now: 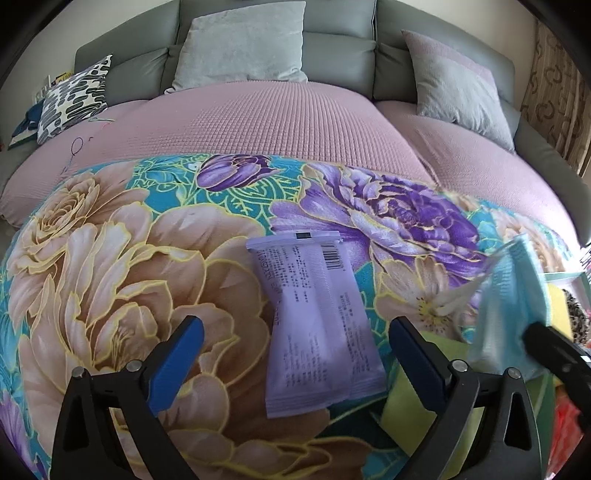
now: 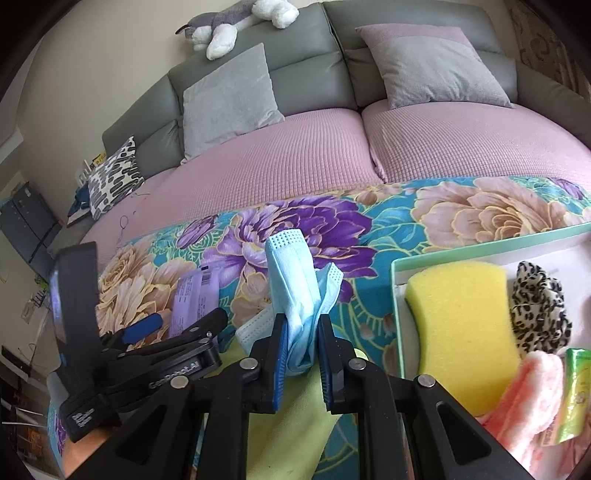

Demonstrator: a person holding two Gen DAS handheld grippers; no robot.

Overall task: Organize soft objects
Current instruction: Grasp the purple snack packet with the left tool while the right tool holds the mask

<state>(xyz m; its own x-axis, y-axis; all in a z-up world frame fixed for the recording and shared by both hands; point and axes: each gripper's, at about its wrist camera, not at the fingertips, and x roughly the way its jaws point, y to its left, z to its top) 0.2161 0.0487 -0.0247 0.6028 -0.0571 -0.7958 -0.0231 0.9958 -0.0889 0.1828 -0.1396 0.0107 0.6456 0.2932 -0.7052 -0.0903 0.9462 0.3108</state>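
A lilac tissue packet [image 1: 314, 321] lies print-side up on the flowered blanket [image 1: 110, 258], between the wide-apart fingers of my left gripper [image 1: 295, 350], which stands open around it without touching. My right gripper [image 2: 301, 343] is shut on a crumpled light-blue face mask [image 2: 295, 280], lifted off the blanket; the same mask [image 1: 509, 306] shows at the right edge of the left wrist view. In the right wrist view the left gripper [image 2: 155, 332] sits low at the left beside the packet [image 2: 192, 299]. A lime-green cloth [image 2: 284, 424] lies under my right gripper.
A white tray with a mint rim [image 2: 399, 295] at the right holds a yellow sponge [image 2: 461, 332], a leopard-print scrunchie [image 2: 539, 314], a pink fluffy item [image 2: 535, 398] and a green packet [image 2: 572, 395]. Grey cushions [image 2: 229, 99] lean on the sofa back; a plush toy [image 2: 240, 22] lies on top.
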